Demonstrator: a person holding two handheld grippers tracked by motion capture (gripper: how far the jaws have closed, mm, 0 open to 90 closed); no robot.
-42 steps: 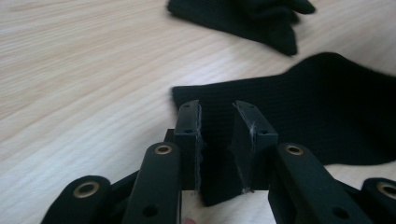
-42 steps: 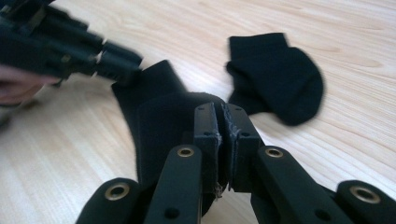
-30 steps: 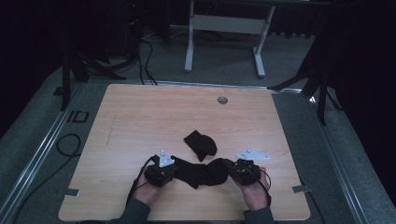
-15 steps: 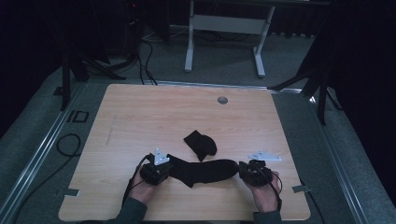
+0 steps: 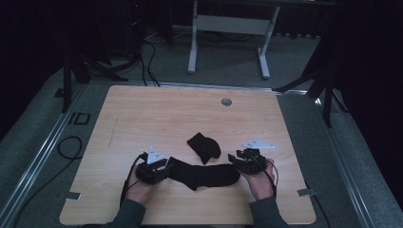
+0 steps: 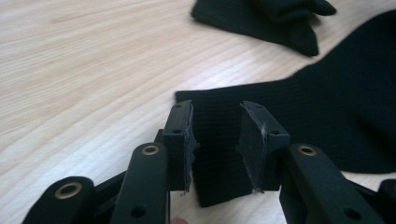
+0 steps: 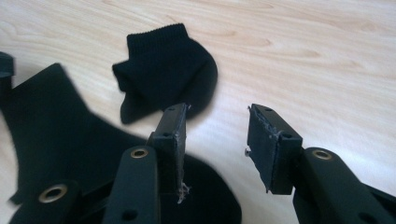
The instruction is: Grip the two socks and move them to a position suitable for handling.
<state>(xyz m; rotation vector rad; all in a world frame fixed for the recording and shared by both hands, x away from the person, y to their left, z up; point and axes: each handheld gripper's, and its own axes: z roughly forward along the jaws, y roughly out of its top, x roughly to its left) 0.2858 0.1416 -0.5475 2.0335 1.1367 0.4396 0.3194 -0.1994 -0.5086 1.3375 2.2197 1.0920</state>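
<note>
A long black sock lies stretched flat on the wooden table between my two grippers. My left gripper is at its cuff end. In the left gripper view its jaws stand apart, having just been opening, and the ribbed cuff lies loose between the pads. My right gripper is at the toe end. Its jaws have also just been opening and stand apart over bare wood, with the toe under the left finger. A second black sock, folded up, lies just beyond.
A round grommet sits near the table's far edge. The front edge runs close under both of the person's hands. Beyond the table stand a white desk frame and cables on the grey floor.
The long sock was bunched between the hands; now it lies pulled out flat. The right hand moved right. Both grippers' jaws have gone from shut to open.
</note>
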